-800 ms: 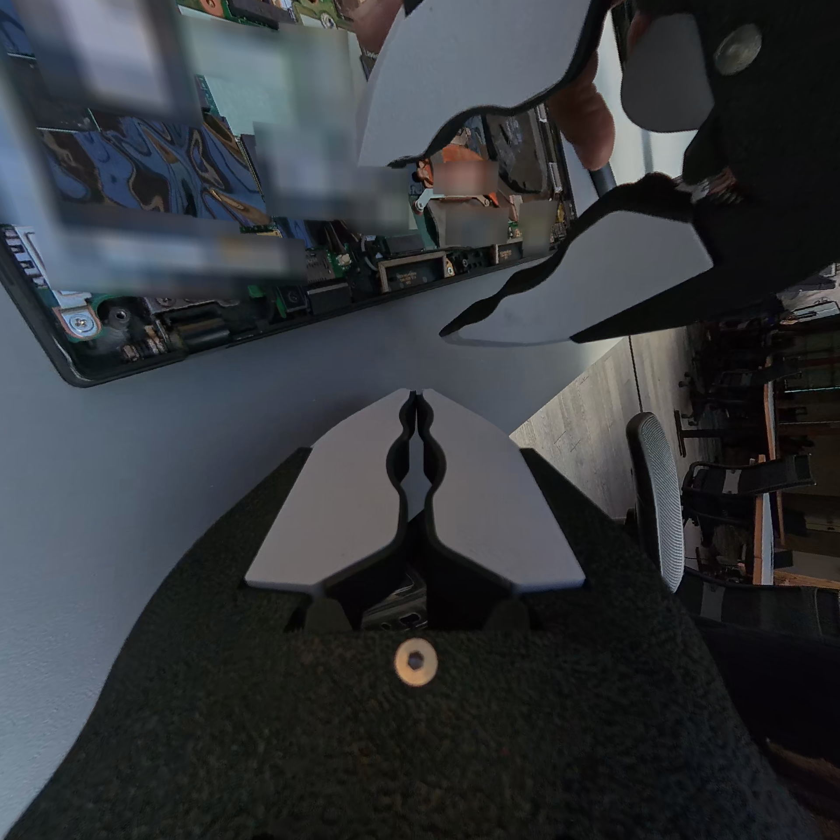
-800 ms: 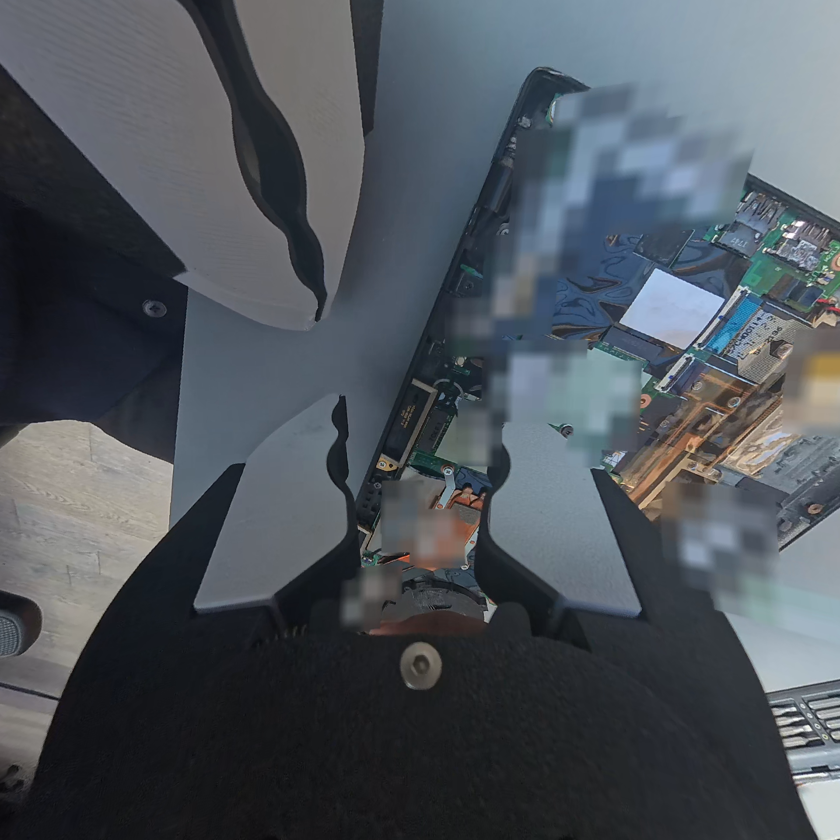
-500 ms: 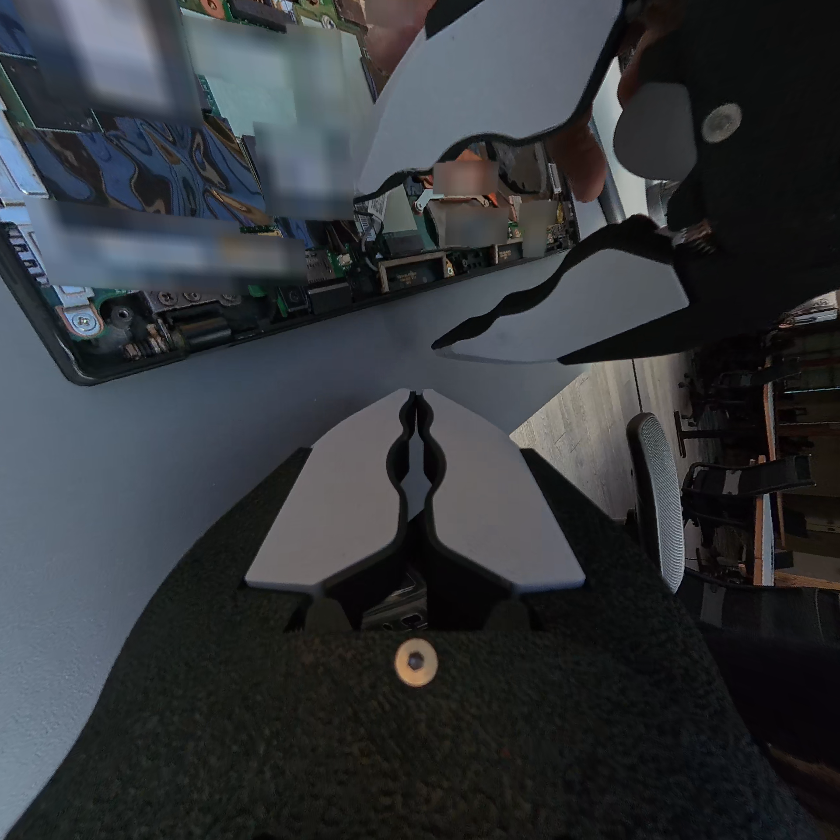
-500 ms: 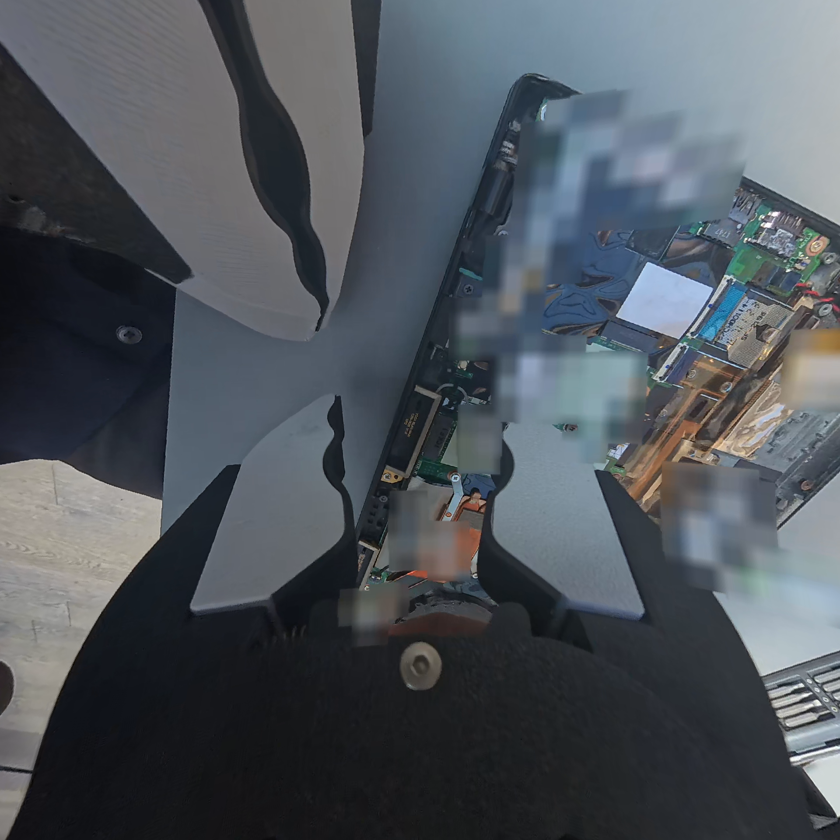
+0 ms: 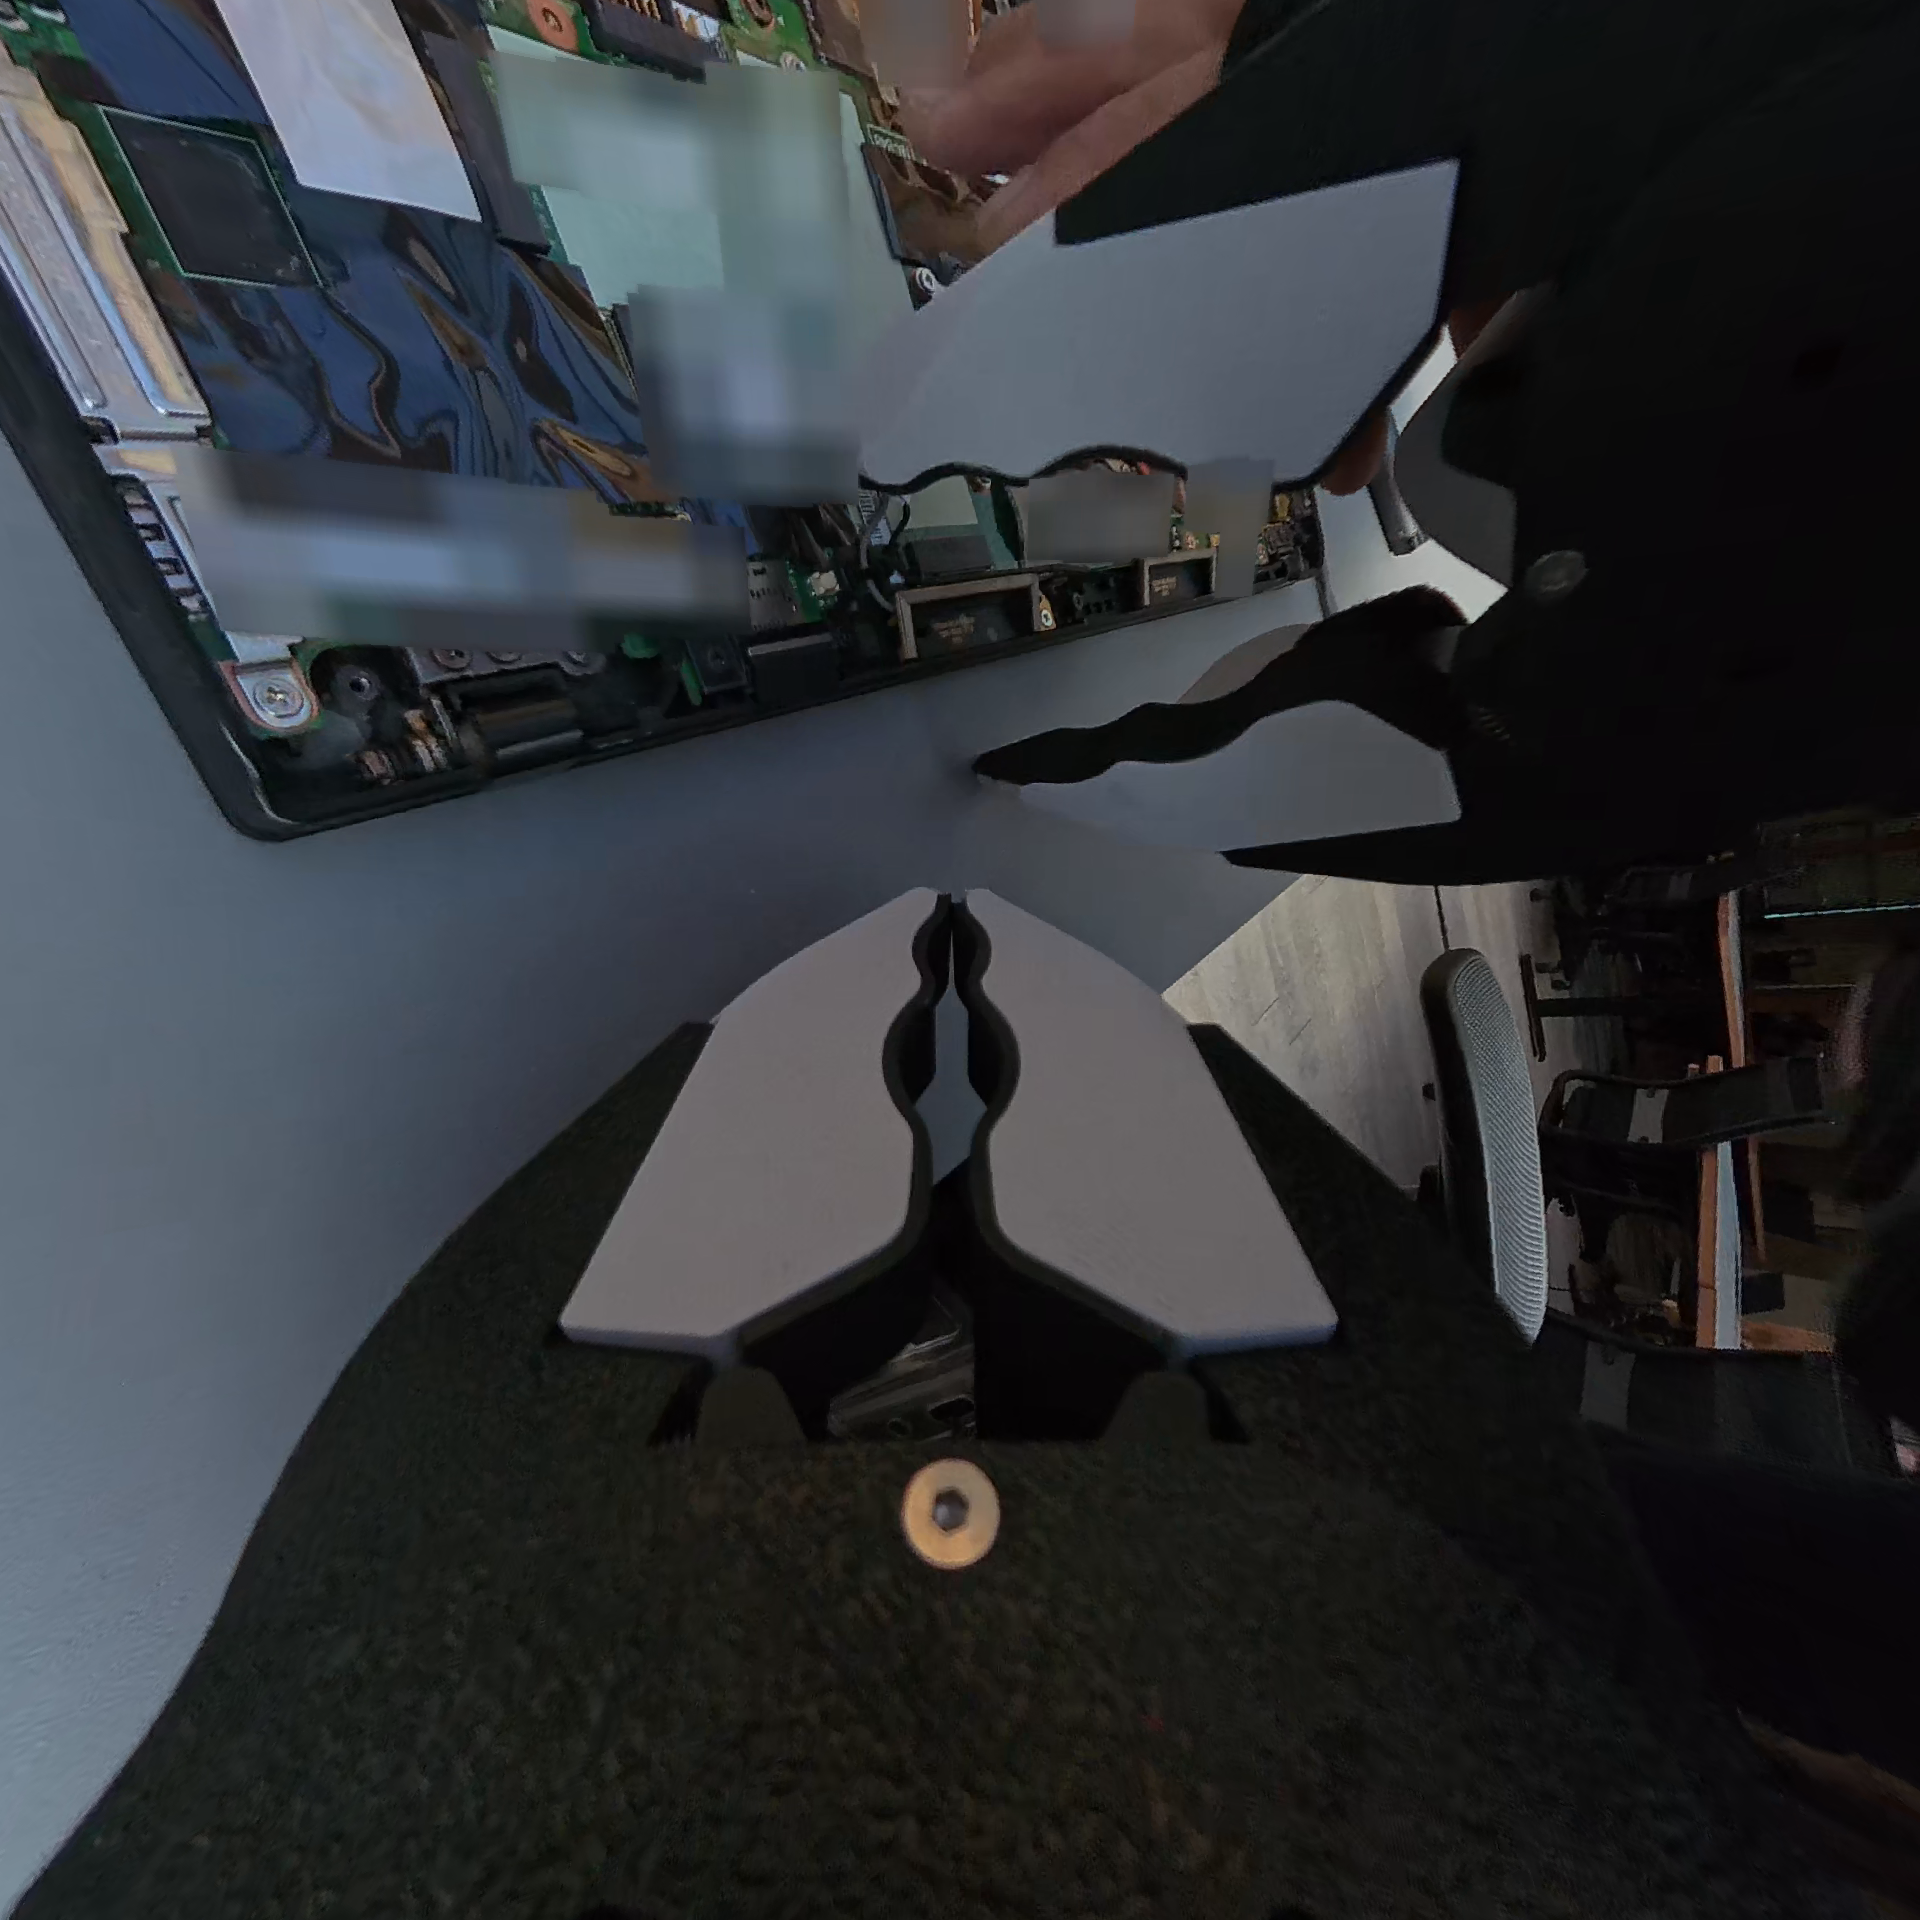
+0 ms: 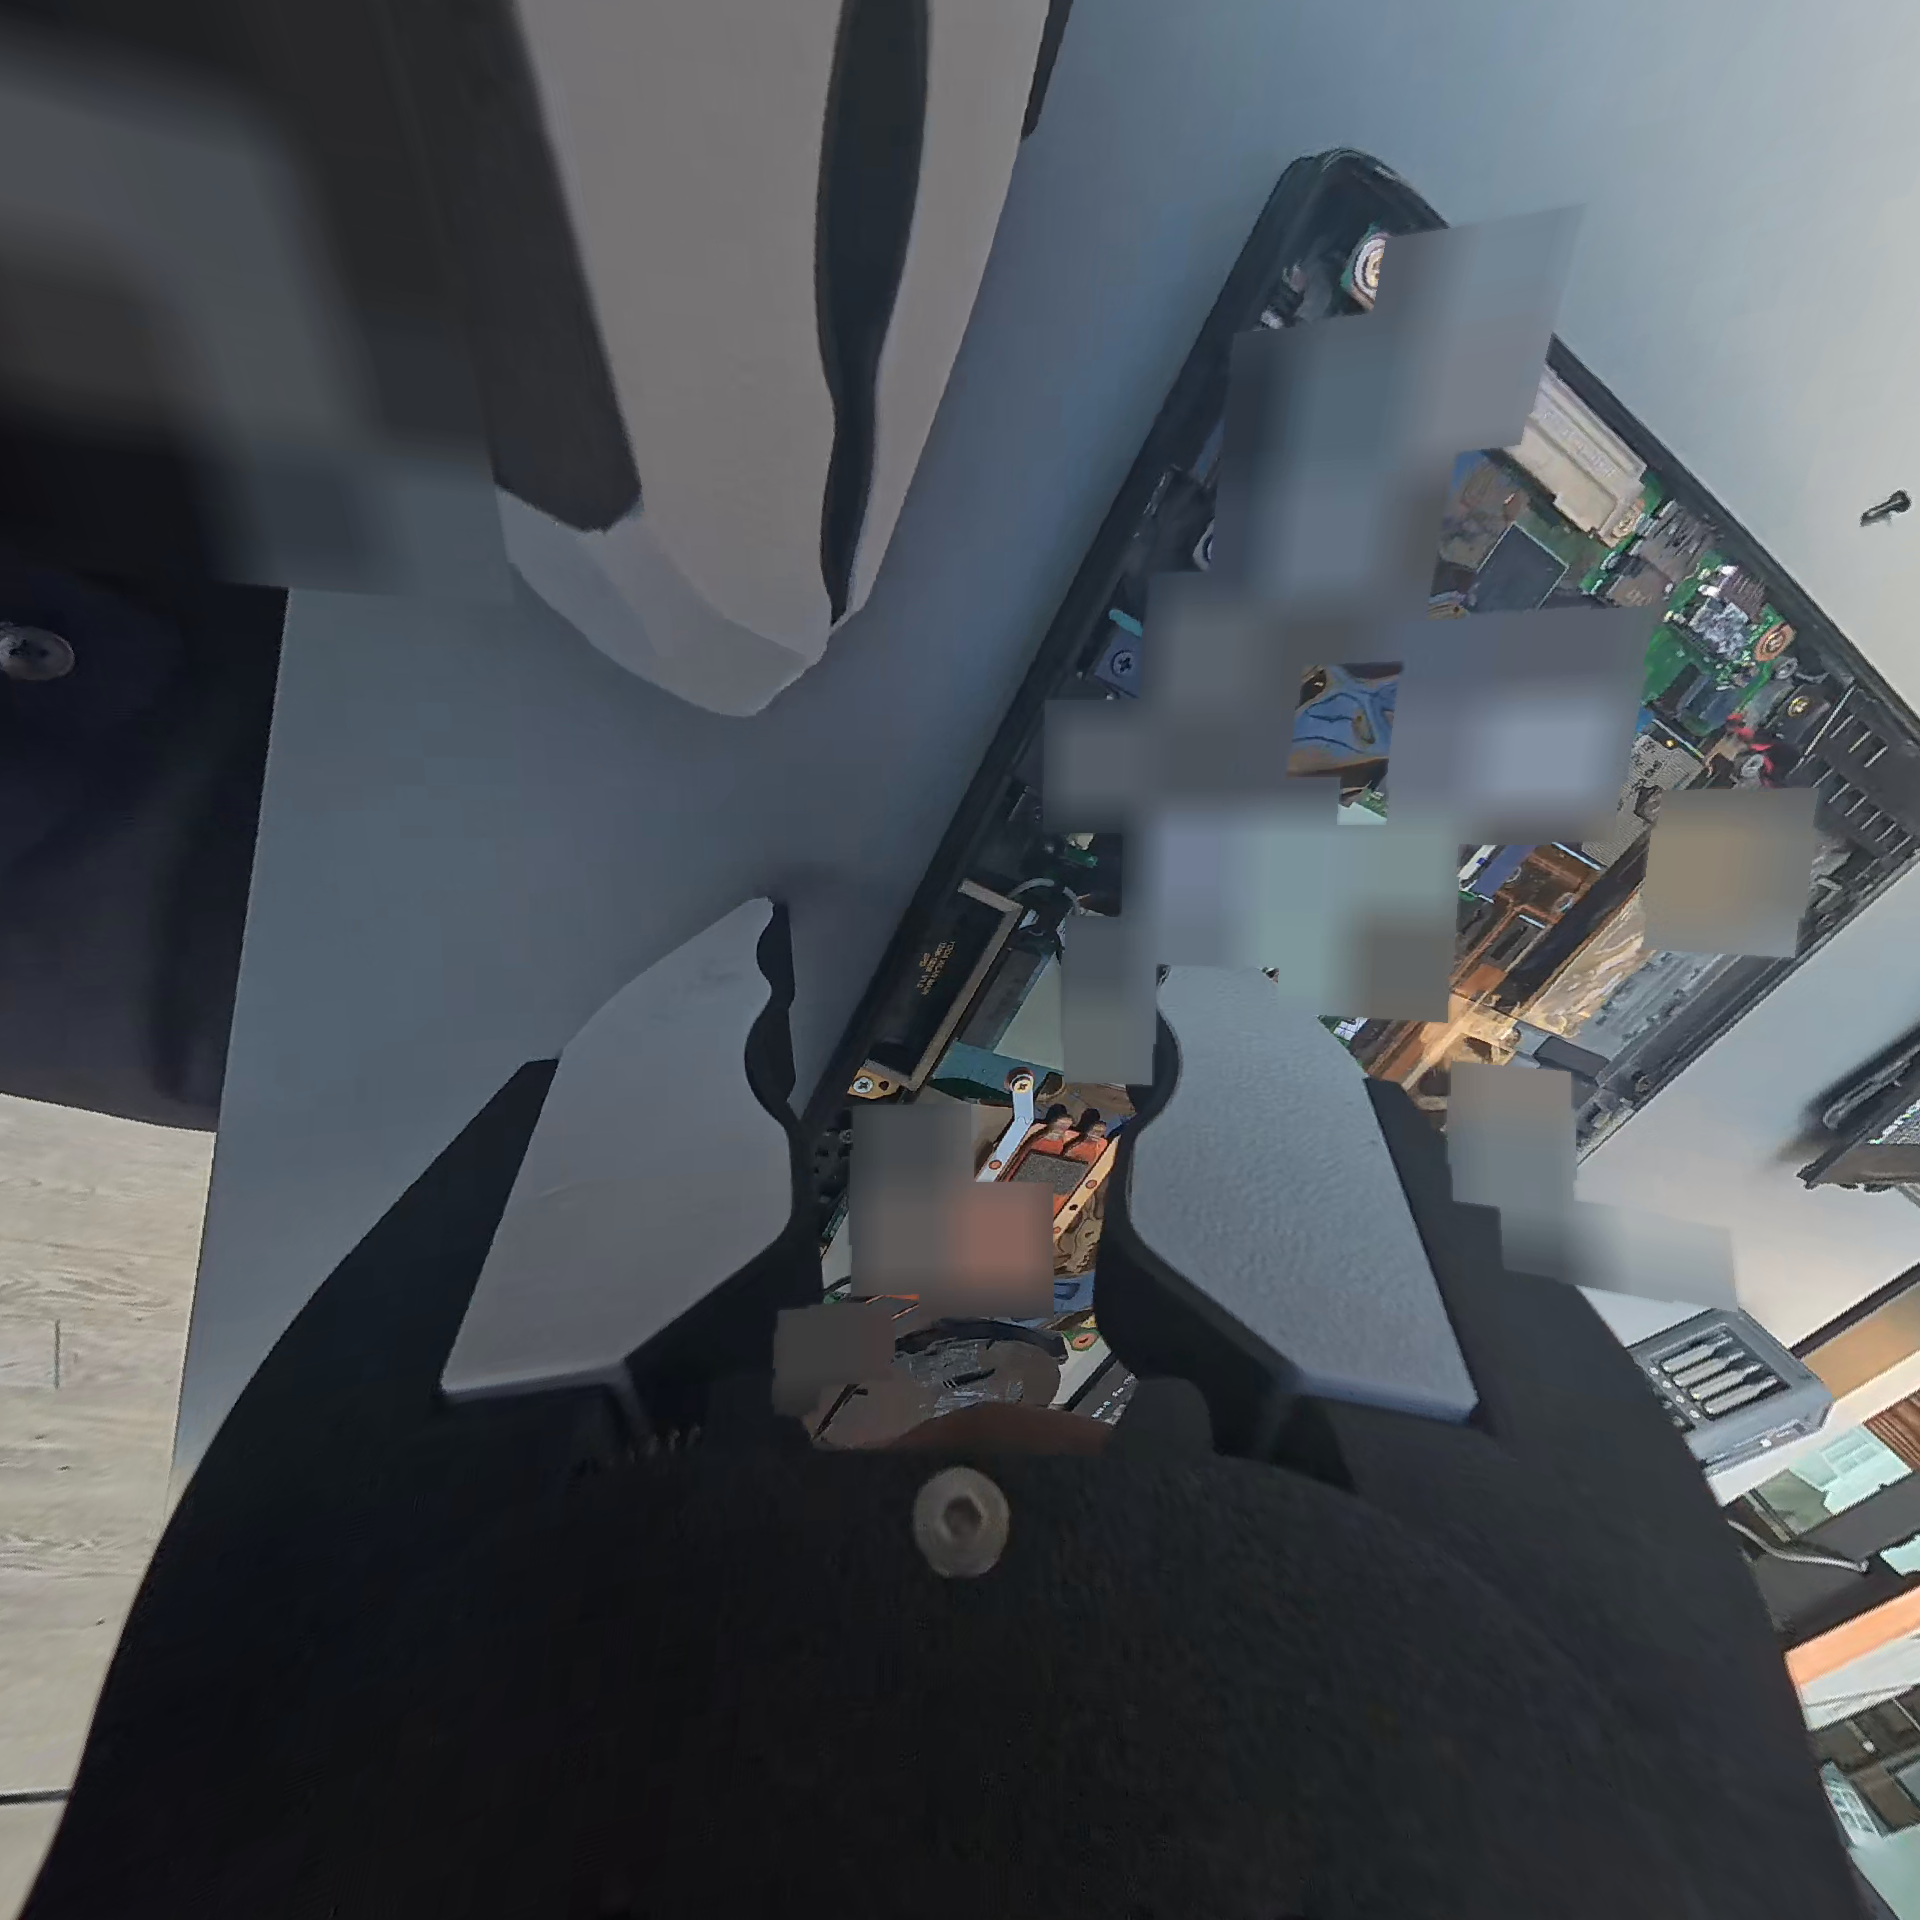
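An opened laptop (image 5: 436, 384) lies bottom-up on a pale grey table (image 5: 312, 1039), its circuit board and blue patterned sheet bare. My left gripper (image 5: 951, 906) is shut and empty, hovering over the table just short of the laptop's near edge. My right gripper (image 6: 992, 951) is open, one finger over the table and the other over the board, with the laptop's (image 6: 1538, 551) edge and a copper heat plate (image 6: 1049, 1153) between them. It also shows in the left wrist view (image 5: 935, 623), and the left gripper shows shut in the right wrist view (image 6: 821, 665).
A grey case of screwdriver bits (image 6: 1725, 1382) lies right of the laptop. A small dark screw (image 6: 1886, 509) lies loose on the table beyond it. A mesh office chair (image 5: 1486, 1132) and wood floor (image 5: 1340, 987) lie past the table edge. A person's fingers (image 5: 997, 125) show over the board. My right tips are roughly 15 cm from the small dark screw (image 6: 1886, 509).
The right gripper has slid farther along the laptop's edge, toward the left gripper, and stays open. The left gripper stays shut and has hardly moved.
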Motion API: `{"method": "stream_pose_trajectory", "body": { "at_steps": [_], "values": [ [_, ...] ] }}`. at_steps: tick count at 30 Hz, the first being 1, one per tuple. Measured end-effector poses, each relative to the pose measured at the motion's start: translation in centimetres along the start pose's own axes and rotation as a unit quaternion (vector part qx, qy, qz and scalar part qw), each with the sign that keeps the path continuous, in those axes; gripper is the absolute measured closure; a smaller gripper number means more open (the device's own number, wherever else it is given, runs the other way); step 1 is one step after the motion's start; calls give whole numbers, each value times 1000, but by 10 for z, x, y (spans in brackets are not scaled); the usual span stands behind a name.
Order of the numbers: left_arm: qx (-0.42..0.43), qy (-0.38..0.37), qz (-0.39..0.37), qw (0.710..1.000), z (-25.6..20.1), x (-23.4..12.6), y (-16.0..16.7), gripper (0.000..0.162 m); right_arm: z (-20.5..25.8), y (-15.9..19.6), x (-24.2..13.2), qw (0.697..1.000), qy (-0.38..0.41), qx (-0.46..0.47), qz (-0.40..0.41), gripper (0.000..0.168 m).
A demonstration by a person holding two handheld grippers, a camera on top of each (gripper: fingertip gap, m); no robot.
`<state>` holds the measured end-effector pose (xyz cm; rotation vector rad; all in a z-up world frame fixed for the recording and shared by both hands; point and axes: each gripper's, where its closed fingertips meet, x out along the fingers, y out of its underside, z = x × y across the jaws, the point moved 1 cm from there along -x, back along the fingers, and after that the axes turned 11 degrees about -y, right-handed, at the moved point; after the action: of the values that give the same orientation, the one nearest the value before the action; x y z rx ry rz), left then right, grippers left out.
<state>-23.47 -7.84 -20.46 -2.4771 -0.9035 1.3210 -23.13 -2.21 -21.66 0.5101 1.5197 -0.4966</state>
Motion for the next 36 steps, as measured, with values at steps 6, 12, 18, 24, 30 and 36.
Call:
{"method": "stream_pose_trajectory", "body": {
  "at_steps": [6,12,18,24,30,36],
  "values": [
    [-4,3,-1,1000,3,-1,-3,162,4,-3,-4,997,-45,40,-52,96],
    [-8,5,1,1000,4,-1,-6,162,-2,-1,-21,986,-55,92,-127,92],
    [-6,4,6,1000,4,2,-8,162,6,-6,-16,980,-84,100,-152,91],
    [-4,4,6,1000,2,3,-7,162,4,-10,-17,980,-91,91,-155,92],
    [-2,4,7,1000,2,3,-5,162,2,-16,-15,981,-112,79,-141,92],
    [-2,6,5,1000,2,1,-4,162,-5,-12,-24,975,-116,110,-157,87]
  ]
}}
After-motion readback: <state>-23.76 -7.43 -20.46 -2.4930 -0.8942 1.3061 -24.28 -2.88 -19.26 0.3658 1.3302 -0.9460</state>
